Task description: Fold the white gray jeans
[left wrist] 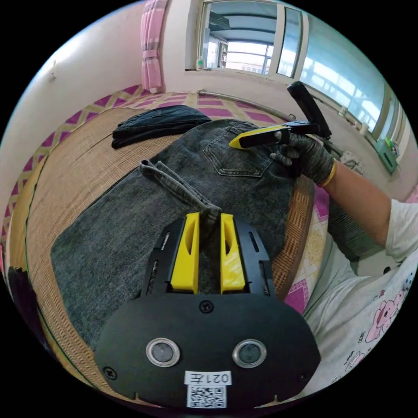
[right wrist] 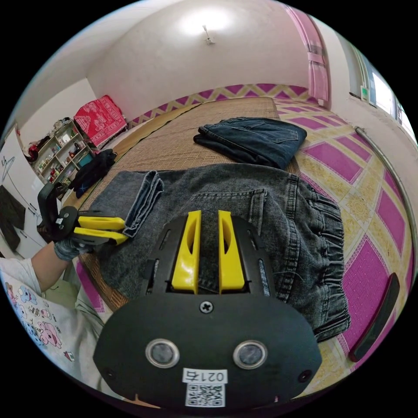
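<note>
Lying across a woven straw mat (left wrist: 74,174), the grey washed jeans (left wrist: 143,217) are spread flat, waistband toward the patterned purple bedding (right wrist: 361,270), with a folded dark pair of jeans (right wrist: 250,139) set well apart beyond them. The left gripper (left wrist: 208,222) has its yellow jaws nearly closed on the hem of a trouser leg, lifting that cuff into a raised ridge above the rest of the cloth. The right gripper (right wrist: 208,217) hovers over the seat near the back pocket (left wrist: 237,152); its jaws stand a narrow gap apart, and whether they pinch any cloth cannot be told. A gloved hand (left wrist: 305,154) holds that tool. The denim looks heavy and fairly stiff yet limp enough to drape, not slippery, so doubled edges such as hem and waistband seem the surest places to grip.
</note>
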A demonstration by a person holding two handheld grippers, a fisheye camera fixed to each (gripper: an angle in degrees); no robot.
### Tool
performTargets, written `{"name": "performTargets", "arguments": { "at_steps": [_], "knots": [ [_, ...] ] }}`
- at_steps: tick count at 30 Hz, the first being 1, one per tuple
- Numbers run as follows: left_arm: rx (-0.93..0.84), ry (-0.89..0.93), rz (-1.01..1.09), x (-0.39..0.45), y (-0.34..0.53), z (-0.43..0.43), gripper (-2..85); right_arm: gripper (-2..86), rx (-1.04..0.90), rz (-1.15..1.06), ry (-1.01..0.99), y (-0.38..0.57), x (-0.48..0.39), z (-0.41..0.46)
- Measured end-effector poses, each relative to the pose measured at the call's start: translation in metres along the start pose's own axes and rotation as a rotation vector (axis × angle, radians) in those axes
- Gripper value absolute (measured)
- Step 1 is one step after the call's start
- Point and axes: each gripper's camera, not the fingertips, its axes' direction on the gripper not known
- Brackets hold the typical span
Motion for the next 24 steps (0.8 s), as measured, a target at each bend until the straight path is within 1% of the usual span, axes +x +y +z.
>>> {"name": "performTargets", "arguments": {
  "at_steps": [2, 4, 6, 8, 9, 10, 11, 12, 14, 15, 17, 18, 20, 22, 23, 24],
  "knots": [
    [0.009, 0.018, -0.021, -0.011, 0.002, -0.010, 1.9, 6.7, 0.002, 0.001, -0.001, 0.001, 0.000, -0.001],
    [0.048, 0.065, -0.067, -0.025, 0.007, -0.023, 0.3, 6.5, 0.005, 0.005, -0.002, 0.002, 0.001, -0.002],
    [0.137, 0.136, -0.139, -0.045, 0.017, -0.047, -0.4, 6.3, 0.005, 0.011, -0.004, 0.003, 0.002, -0.003],
    [0.278, 0.170, -0.227, -0.077, 0.036, -0.097, -0.8, 6.1, 0.003, 0.015, -0.005, 0.004, 0.002, -0.003],
    [0.309, 0.164, -0.244, -0.086, 0.042, -0.112, -0.8, 6.0, 0.002, 0.017, -0.006, 0.004, 0.003, -0.003],
    [0.365, 0.141, -0.269, -0.105, 0.057, -0.146, -0.8, 6.0, 0.001, 0.018, -0.008, 0.004, 0.003, -0.003],
    [0.416, 0.093, -0.291, -0.125, 0.075, -0.183, -0.9, 5.9, 0.001, 0.020, -0.009, 0.005, 0.003, -0.004],
    [0.437, 0.064, -0.303, -0.135, 0.085, -0.202, -0.9, 5.9, 0.001, 0.021, -0.012, 0.005, 0.003, -0.004],
    [0.479, -0.076, -0.364, -0.176, 0.130, -0.273, -0.9, 5.8, 0.003, 0.023, -0.014, 0.006, 0.003, -0.005],
    [0.482, -0.116, -0.382, -0.186, 0.143, -0.289, -0.9, 5.8, 0.003, 0.024, -0.016, 0.007, 0.003, -0.005],
    [0.460, -0.263, -0.490, -0.228, 0.197, -0.340, -0.9, 5.7, 0.003, 0.028, -0.018, 0.008, 0.003, -0.005],
    [0.453, -0.287, -0.518, -0.238, 0.210, -0.348, -0.9, 5.6, 0.003, 0.032, -0.018, 0.008, 0.003, -0.006],
    [0.400, -0.369, -0.683, -0.283, 0.266, -0.365, -0.9, 5.5, 0.002, 0.038, -0.018, 0.009, 0.002, -0.006],
    [0.337, -0.386, -0.798, -0.316, 0.305, -0.360, -0.8, 5.3, -0.002, 0.041, -0.012, 0.009, 0.001, -0.005],
    [0.270, -0.327, -0.860, -0.338, 0.325, -0.346, -0.8, 5.3, -0.009, 0.041, -0.008, 0.009, -0.001, -0.004],
    [0.240, -0.303, -0.886, -0.347, 0.334, -0.338, -0.8, 5.5, -0.018, 0.037, -0.005, 0.009, -0.002, -0.003]
  ]
}}
